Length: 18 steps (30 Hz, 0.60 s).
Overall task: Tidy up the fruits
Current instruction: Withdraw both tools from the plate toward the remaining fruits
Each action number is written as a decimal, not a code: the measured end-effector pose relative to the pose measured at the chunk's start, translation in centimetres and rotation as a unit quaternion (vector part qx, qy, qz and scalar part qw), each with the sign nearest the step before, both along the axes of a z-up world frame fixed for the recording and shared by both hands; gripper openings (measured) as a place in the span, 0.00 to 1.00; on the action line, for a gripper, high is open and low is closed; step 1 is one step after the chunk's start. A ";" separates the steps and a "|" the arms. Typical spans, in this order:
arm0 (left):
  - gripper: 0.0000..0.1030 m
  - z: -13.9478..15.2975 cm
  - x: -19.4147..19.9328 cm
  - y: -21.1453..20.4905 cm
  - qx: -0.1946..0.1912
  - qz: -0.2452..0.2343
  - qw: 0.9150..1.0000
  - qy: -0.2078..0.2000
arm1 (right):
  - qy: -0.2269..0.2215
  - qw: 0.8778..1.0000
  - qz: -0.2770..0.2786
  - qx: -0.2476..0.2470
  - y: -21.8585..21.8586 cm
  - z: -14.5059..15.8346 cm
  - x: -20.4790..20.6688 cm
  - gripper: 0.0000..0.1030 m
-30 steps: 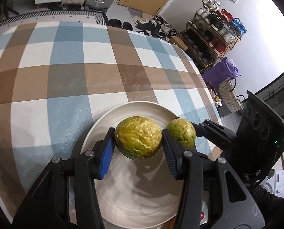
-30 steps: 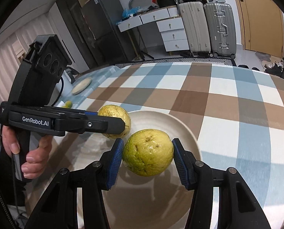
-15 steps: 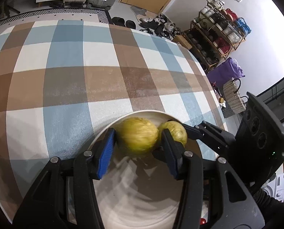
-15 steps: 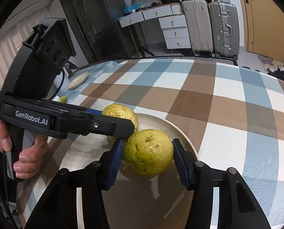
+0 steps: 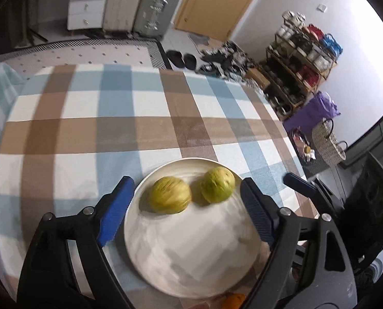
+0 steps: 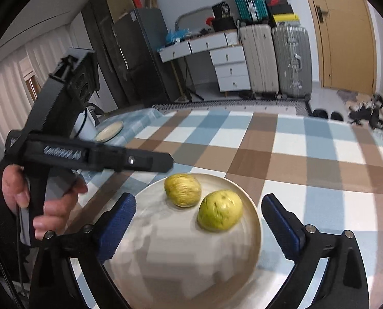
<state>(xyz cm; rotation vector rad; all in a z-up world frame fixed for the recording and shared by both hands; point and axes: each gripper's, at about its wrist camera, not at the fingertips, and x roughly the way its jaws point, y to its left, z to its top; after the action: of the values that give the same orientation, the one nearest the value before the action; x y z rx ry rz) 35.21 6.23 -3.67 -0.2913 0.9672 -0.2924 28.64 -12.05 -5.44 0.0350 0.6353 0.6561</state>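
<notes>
On the checked tablecloth (image 5: 93,134), toward its near edge, sits a white plate (image 5: 191,257), and both fruits of the task lie on it, close side by side in its far half. I go from left to right in the left wrist view. First is the left gripper (image 5: 188,211), with its blue pads standing wide on either side of the plate; its jaws have just been opening, and nothing is pressed between them now. Between the pads, but lower and free, rests the yellowish wrinkled fruit (image 5: 170,195). Just to its right, almost touching, is the greener fruit (image 5: 218,185). Further right the right gripper (image 6: 199,219) comes in; from its own camera its jaws too have just been opening, they are spread fully, and they hold nothing.

I think the fruits are put together on one plate because the plate is the collecting place, and the flat middle keeps round things from rolling off. The wide jaws seem to be a release, so each fruit stays where it was set down. In the right wrist view a hand (image 6: 37,200) grips the handle of the left tool.

At the bottom edge of the left view, something orange (image 5: 232,301) shows; it is perhaps another fruit, but I cannot tell.
</notes>
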 end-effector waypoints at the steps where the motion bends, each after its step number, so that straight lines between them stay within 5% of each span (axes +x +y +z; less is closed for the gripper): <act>1: 0.84 0.6 -1.0 0.3 0.008 0.007 1.000 -0.009 | -0.005 1.000 -0.004 0.001 -0.2 0.3 -0.8 1.00; 5: 0.98 3.0 -5.2 1.0 0.038 0.041 0.997 -0.048 | 0.000 0.999 -0.025 0.024 -0.8 1.3 -4.6 1.00; 18: 0.99 7.8 -18.6 0.8 0.116 0.114 0.976 -0.143 | -0.027 0.995 -0.055 0.078 -2.8 3.9 -15.1 1.00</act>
<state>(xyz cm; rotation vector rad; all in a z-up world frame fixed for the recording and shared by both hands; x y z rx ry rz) 16.63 7.07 4.13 -0.1390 0.6668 -0.0078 13.52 -14.81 -1.52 0.1960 0.5261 0.5973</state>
